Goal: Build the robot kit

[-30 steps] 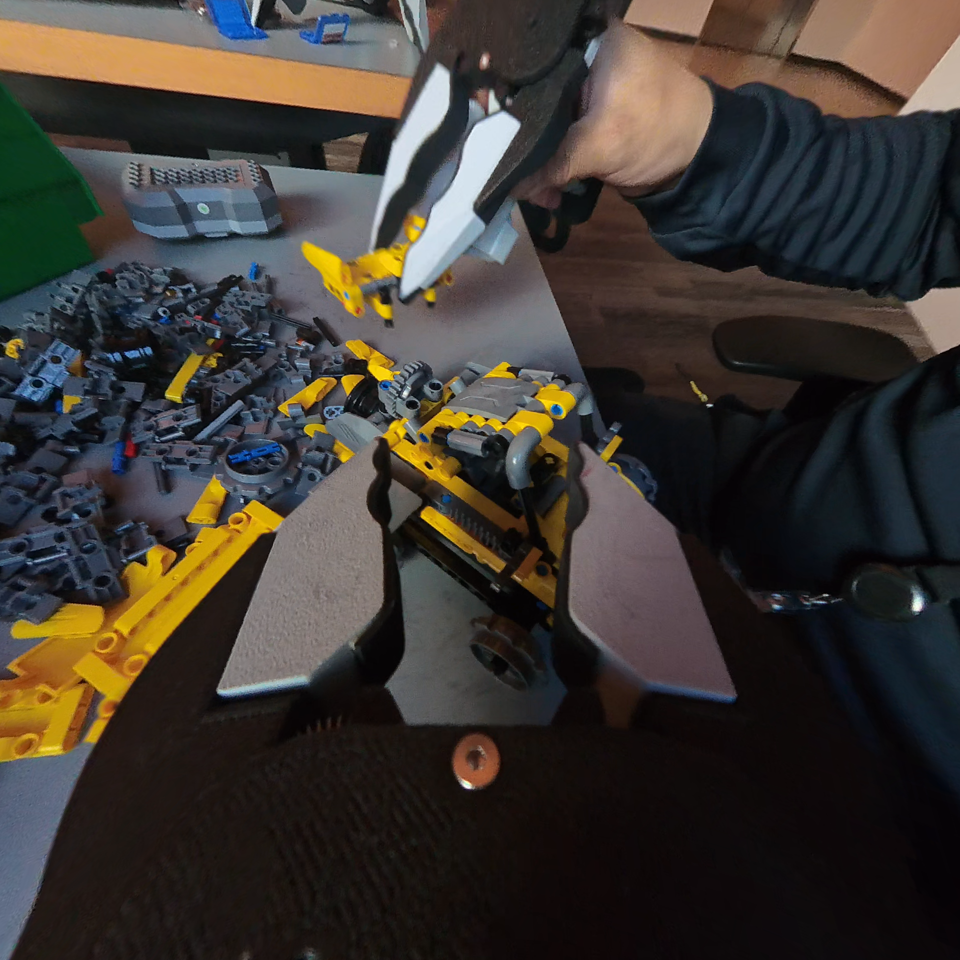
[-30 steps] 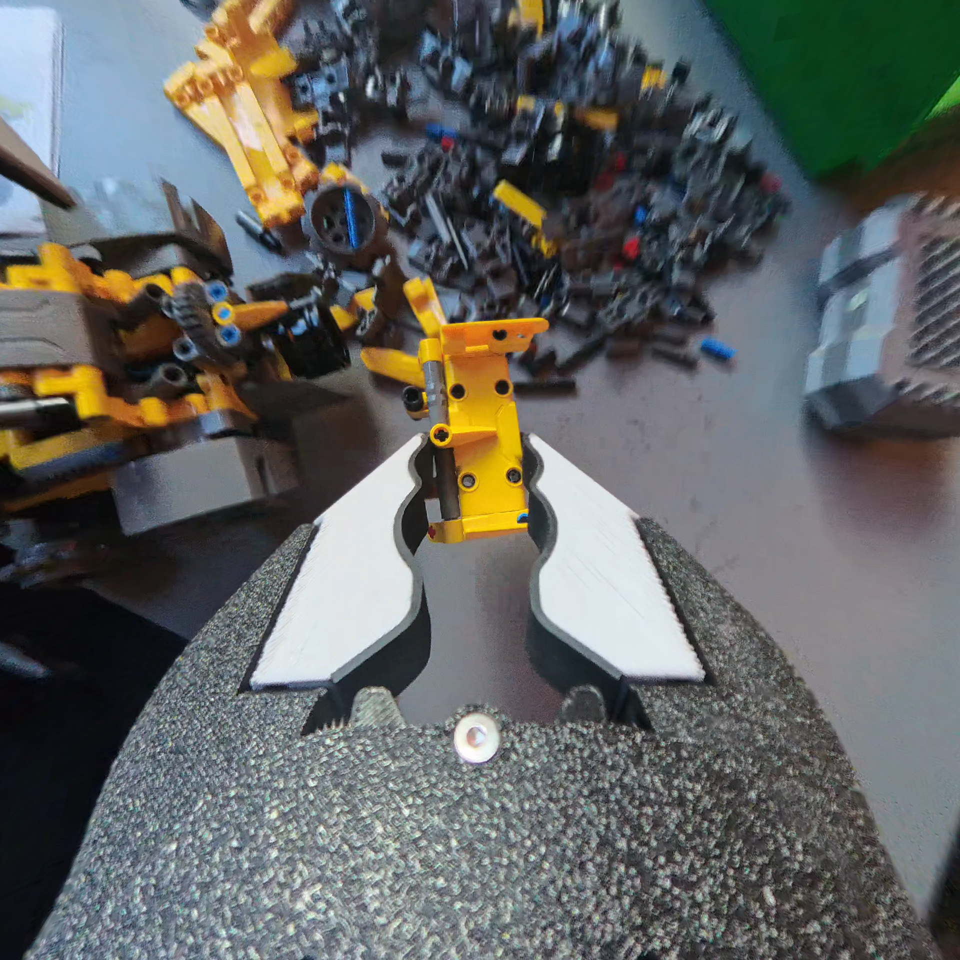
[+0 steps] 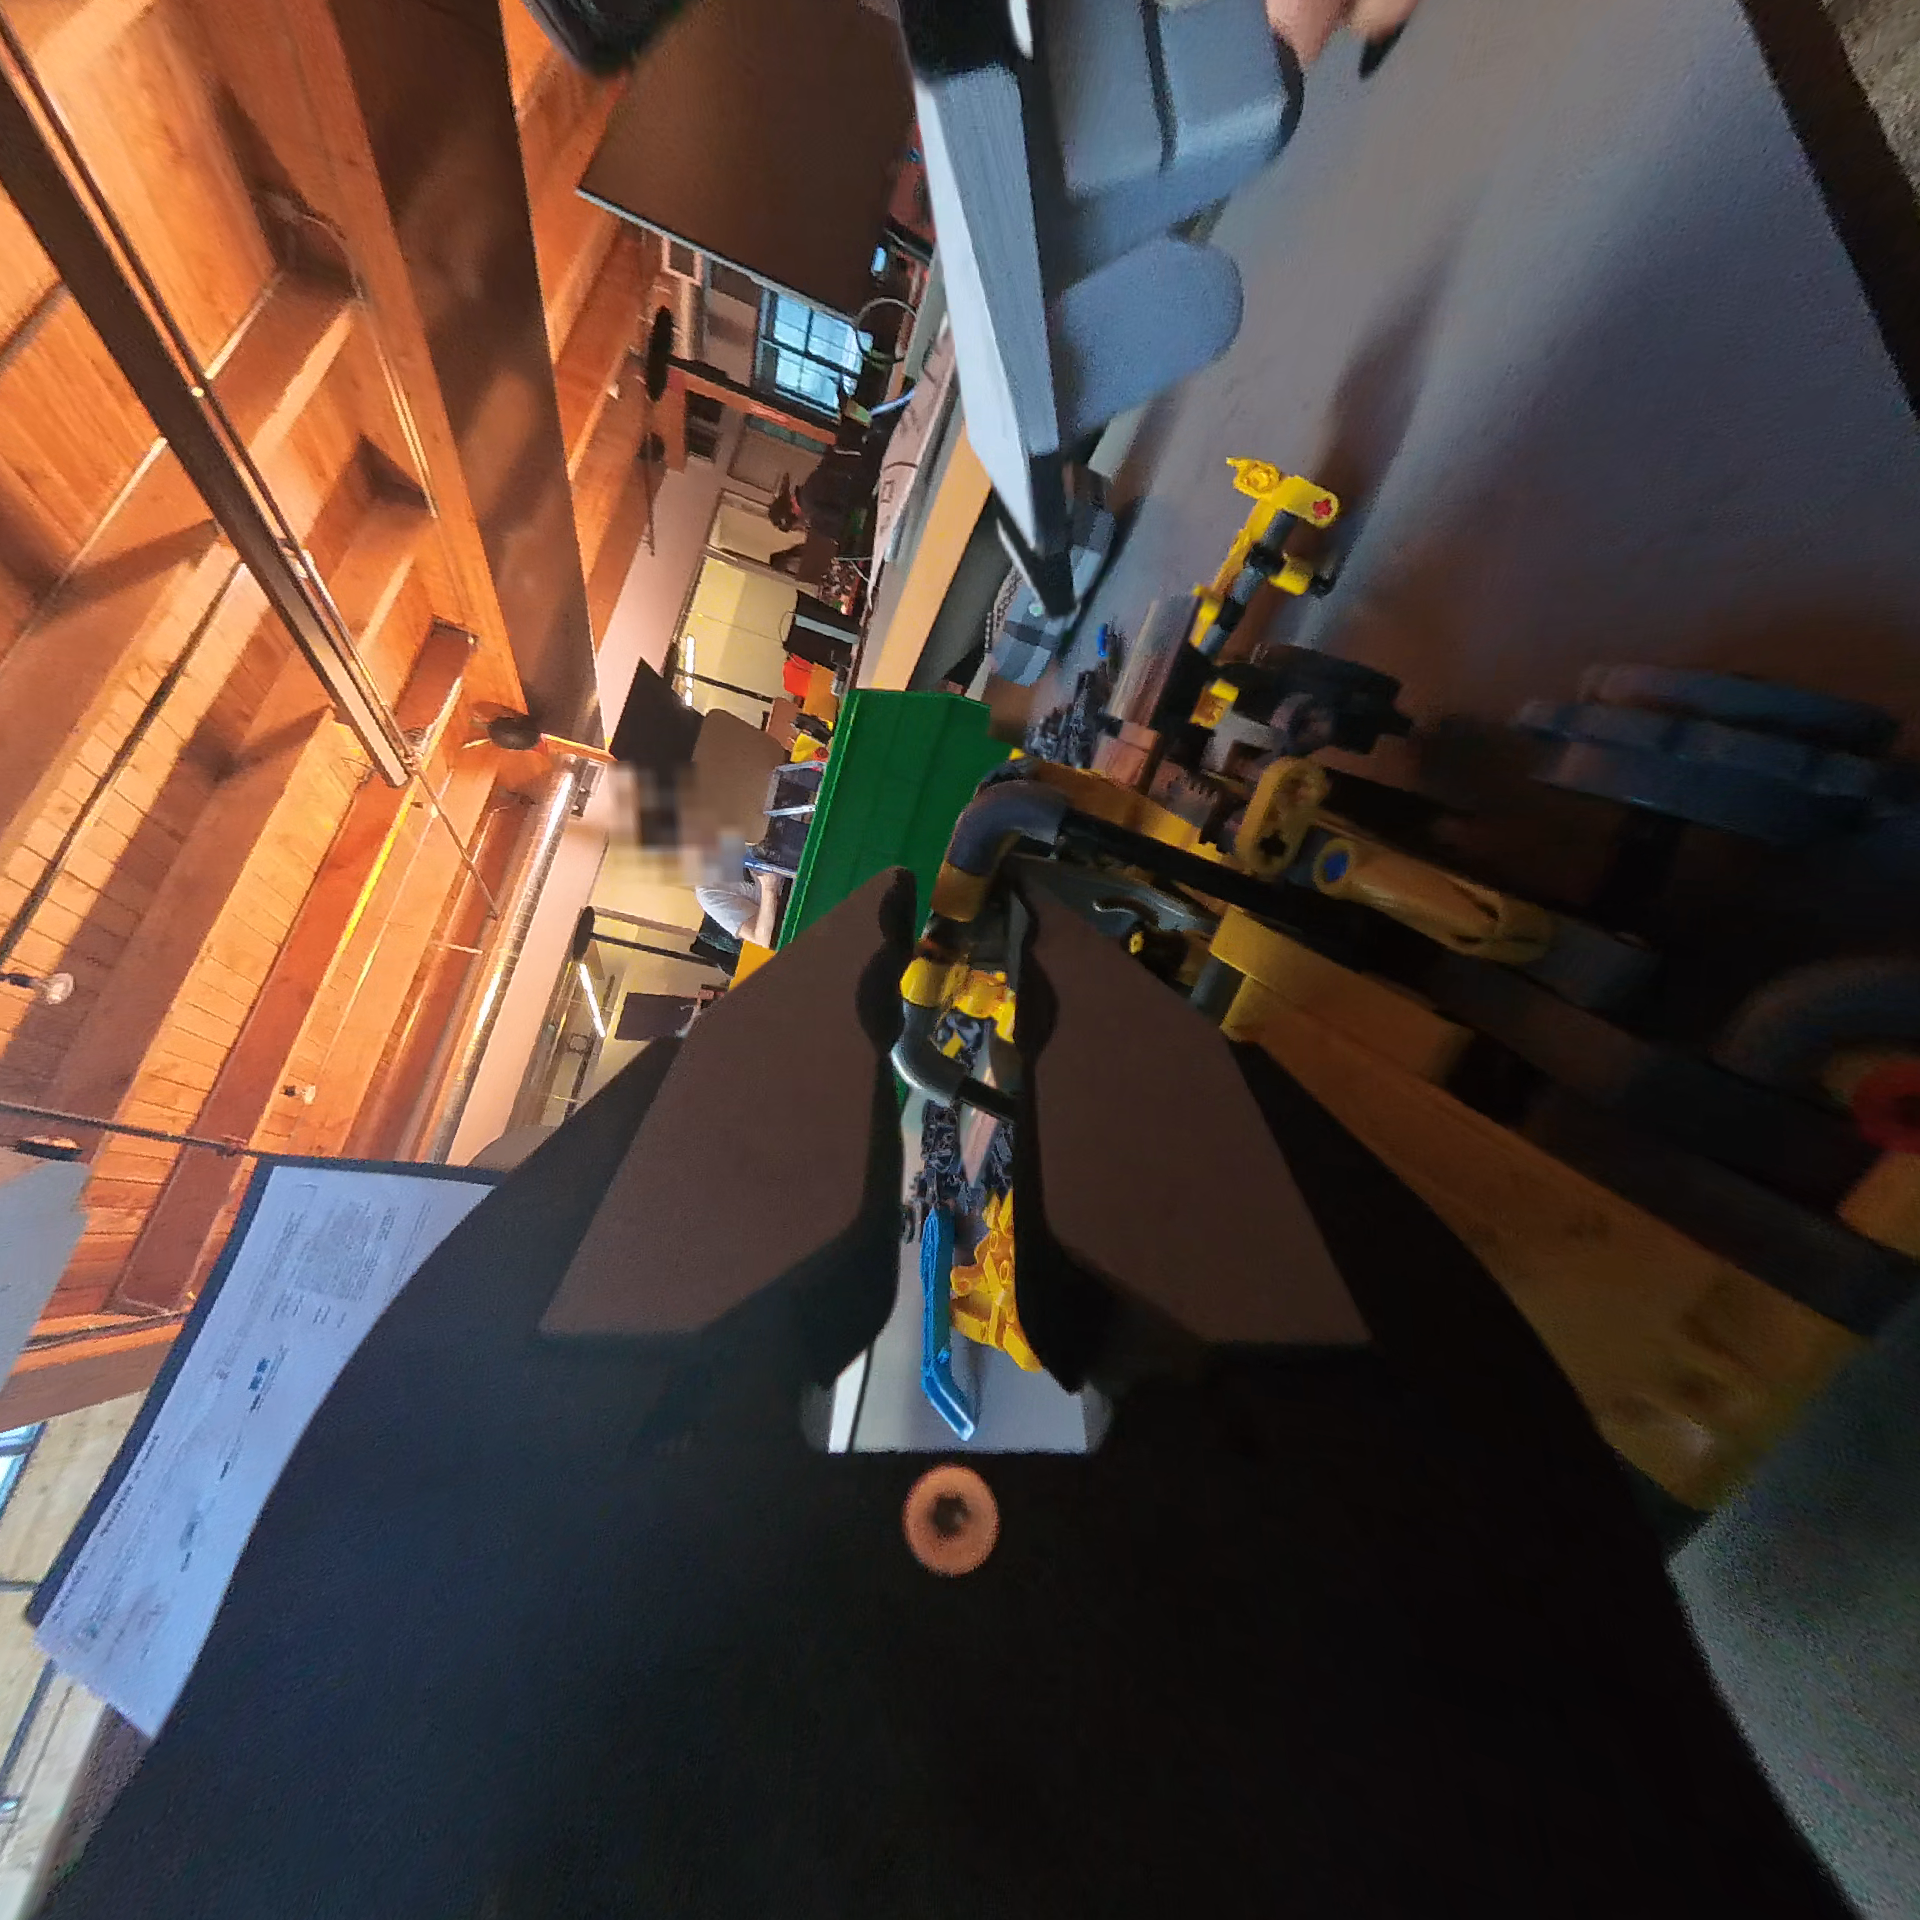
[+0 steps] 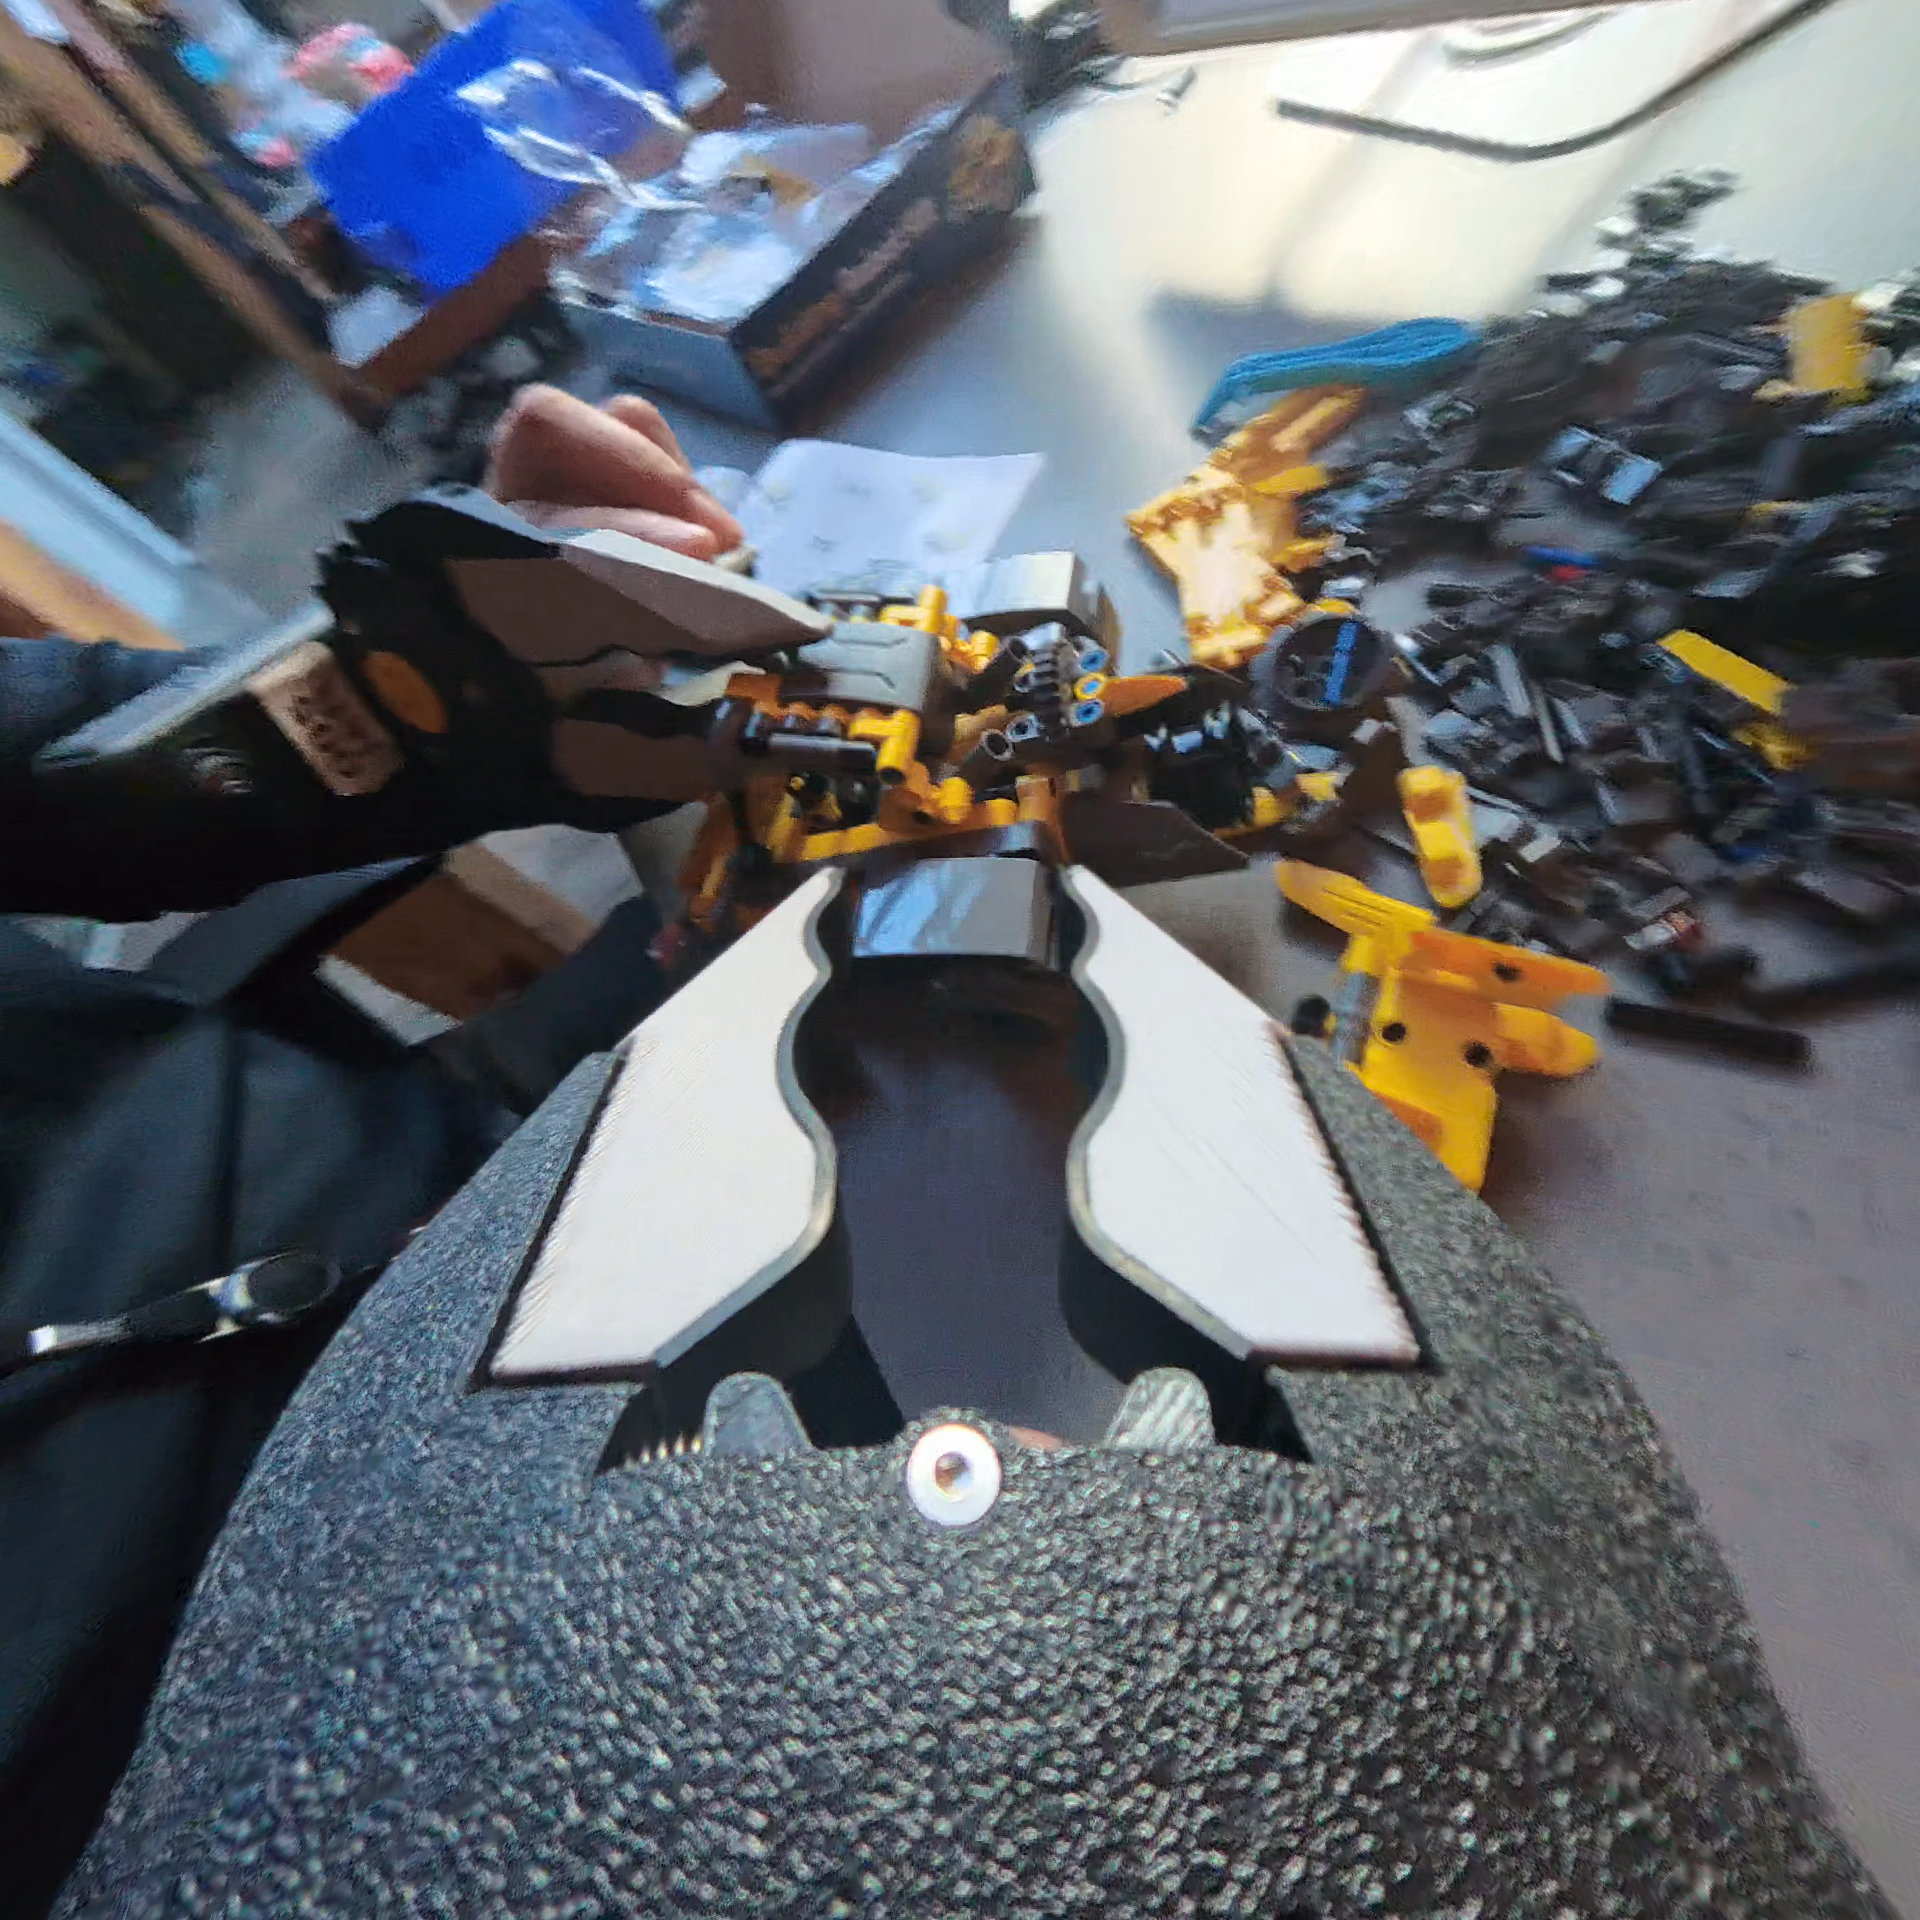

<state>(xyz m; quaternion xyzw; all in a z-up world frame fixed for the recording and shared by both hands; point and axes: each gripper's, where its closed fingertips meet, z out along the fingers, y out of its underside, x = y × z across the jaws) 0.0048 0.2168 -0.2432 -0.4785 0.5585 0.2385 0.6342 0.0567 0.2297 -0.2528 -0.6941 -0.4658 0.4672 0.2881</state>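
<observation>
Sprawling across the grey table (image 4: 1714, 1299), a loose parts pile (image 4: 1662, 582) flanks the yellow-and-black model (image 4: 935, 748); left gripper (image 4: 748, 665) pinches its top, right gripper (image 4: 951, 914) brackets its dark panel (image 4: 951, 914), jaws parted, grip uncertain.

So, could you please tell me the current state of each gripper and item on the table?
Left hand-held gripper: shut on the brick model.
Right hand-held gripper: jaws on either side of the model's black panel; unclear whether it is clamped.
Yellow sub-assembly: lying free on the table.
Loose parts pile: scattered, unassembled.
Cardboard box: open.
</observation>
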